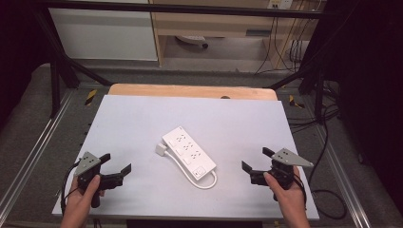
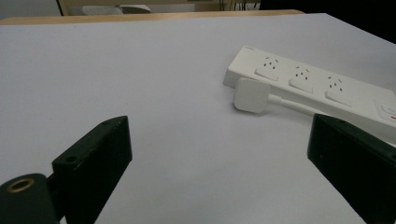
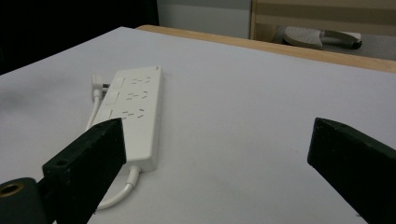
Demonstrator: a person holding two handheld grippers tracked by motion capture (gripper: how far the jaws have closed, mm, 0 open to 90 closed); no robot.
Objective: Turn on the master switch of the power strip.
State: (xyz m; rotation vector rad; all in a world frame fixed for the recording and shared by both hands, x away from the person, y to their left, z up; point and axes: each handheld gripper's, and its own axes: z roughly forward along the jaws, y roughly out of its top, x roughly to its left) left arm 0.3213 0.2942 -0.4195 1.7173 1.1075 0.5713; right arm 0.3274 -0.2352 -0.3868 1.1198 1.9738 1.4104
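Power strip [image 2: 327, 86] end beyond frame edge

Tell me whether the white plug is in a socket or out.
Out: the plug lies on the table beside the power strip, all sockets bare.

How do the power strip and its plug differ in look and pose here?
The power strip is a long bar with rows of sockets and a switch; the plug is a small plain square block. The strip lies diagonally across the table's middle; the plug lies beside its far end, unplugged. Both are white, joined by one cable, and untouched.
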